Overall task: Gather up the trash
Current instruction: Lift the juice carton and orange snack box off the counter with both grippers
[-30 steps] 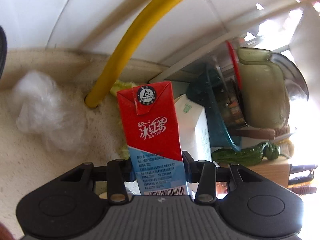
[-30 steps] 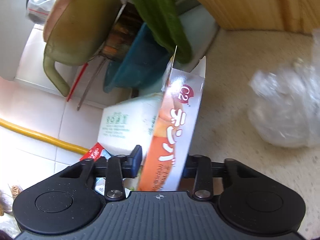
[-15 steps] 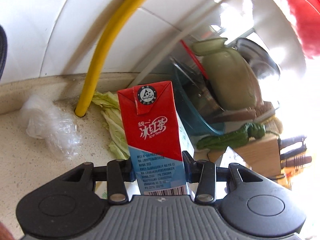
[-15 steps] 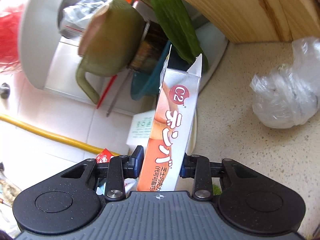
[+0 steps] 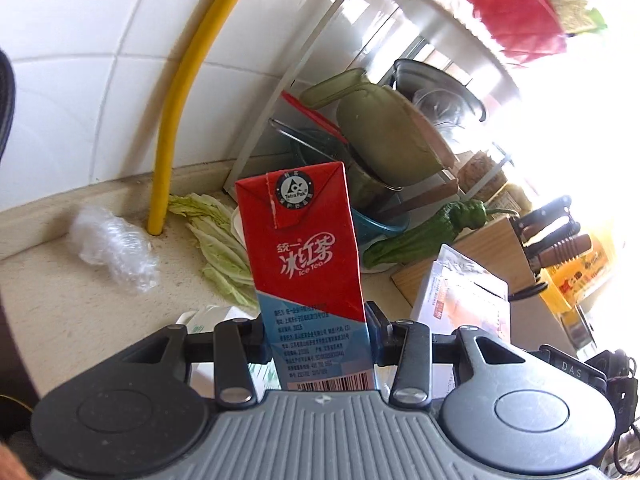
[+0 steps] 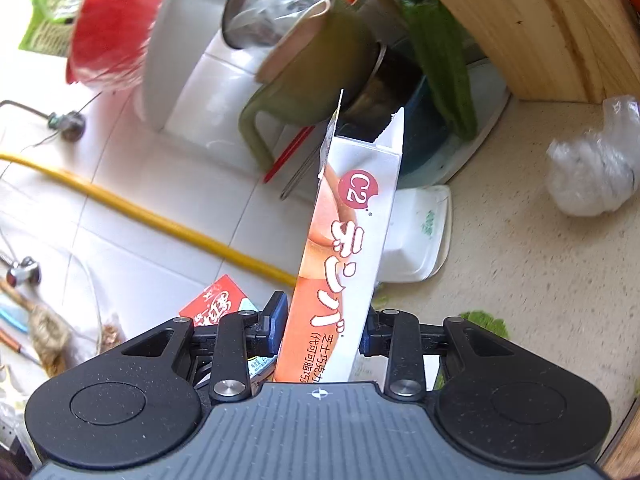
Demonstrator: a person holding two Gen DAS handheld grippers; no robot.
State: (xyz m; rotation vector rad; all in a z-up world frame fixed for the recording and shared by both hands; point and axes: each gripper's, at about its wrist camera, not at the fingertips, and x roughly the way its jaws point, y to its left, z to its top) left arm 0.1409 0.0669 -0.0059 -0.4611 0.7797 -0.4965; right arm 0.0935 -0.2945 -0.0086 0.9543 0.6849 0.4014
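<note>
My left gripper [image 5: 318, 330] is shut on a red and blue ice tea carton [image 5: 306, 264], held upright above the counter. My right gripper [image 6: 322, 330] is shut on an open white and orange snack box [image 6: 352, 248], also lifted. That box shows in the left wrist view [image 5: 460, 300] to the right of the carton, and the ice tea carton shows in the right wrist view [image 6: 218, 300] at lower left. On the speckled counter lie a crumpled clear plastic bag [image 5: 114, 246], cabbage leaves [image 5: 218, 244] and a white carton [image 6: 416, 236].
A yellow pipe [image 5: 176, 112] rises from the counter along the tiled wall. A dish rack holds a green jug [image 5: 384, 136], a teal bowl [image 5: 380, 226] and a steel bowl. A wooden cutting board [image 6: 532, 28], a green pepper [image 5: 432, 232] and a knife block [image 5: 556, 236] stand to the right.
Both grippers have lifted up and back from the counter with their boxes. The bag, leaves and dish rack look smaller and farther away.
</note>
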